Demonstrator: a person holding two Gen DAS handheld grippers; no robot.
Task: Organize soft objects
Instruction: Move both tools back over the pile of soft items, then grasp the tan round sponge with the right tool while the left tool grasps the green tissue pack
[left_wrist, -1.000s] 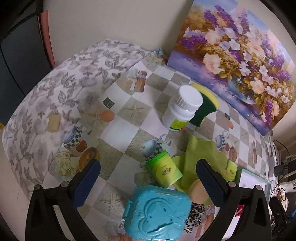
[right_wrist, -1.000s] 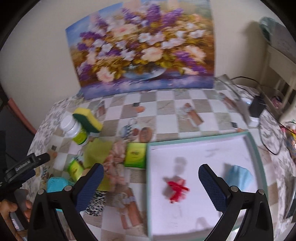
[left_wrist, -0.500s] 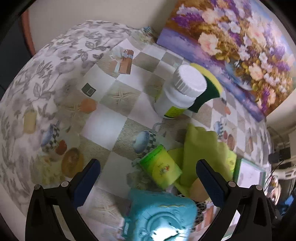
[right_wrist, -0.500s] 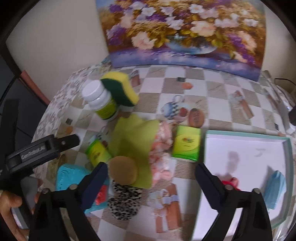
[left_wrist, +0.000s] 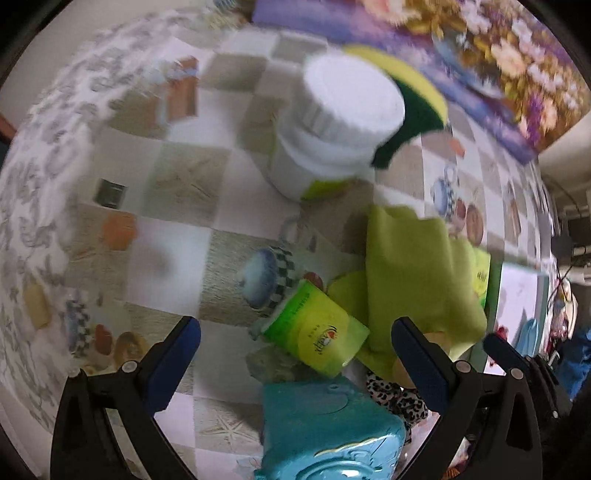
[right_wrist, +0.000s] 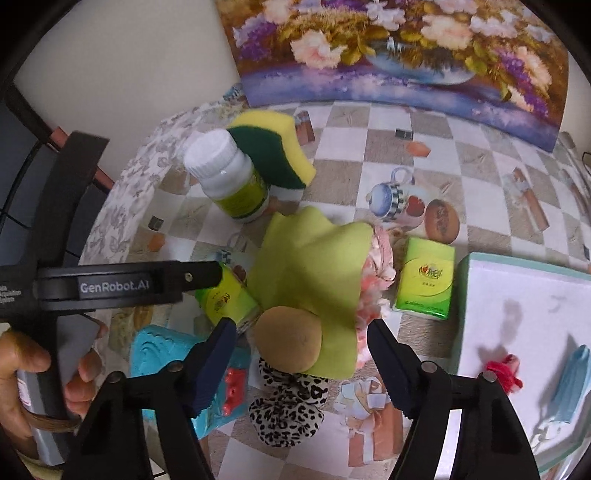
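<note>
A green cloth (right_wrist: 314, 273) lies in the pile, with a tan round puff (right_wrist: 288, 339) on it, a pink fluffy item (right_wrist: 376, 273) beside it and a leopard scrunchie (right_wrist: 288, 406) in front. My right gripper (right_wrist: 299, 354) is open, its fingers either side of the puff, just above it. My left gripper (left_wrist: 295, 354) is open and empty over a green tissue pack (left_wrist: 317, 332) and the cloth (left_wrist: 413, 280). A yellow-green sponge (right_wrist: 273, 147) leans on a white bottle (right_wrist: 229, 177). A white tray (right_wrist: 524, 332) holds a red bow (right_wrist: 502, 373) and a blue mask (right_wrist: 569, 384).
A turquoise plastic case (left_wrist: 328, 428) sits at the near edge below my left gripper. A second green tissue pack (right_wrist: 424, 284) lies by the tray. A flower painting (right_wrist: 399, 51) leans on the wall behind. The left gripper's body (right_wrist: 110, 284) crosses the right view.
My right gripper moved left from over the tray to the pile and came down over the puff. My left gripper moved forward and lower toward the bottle and cloth; its view is blurred.
</note>
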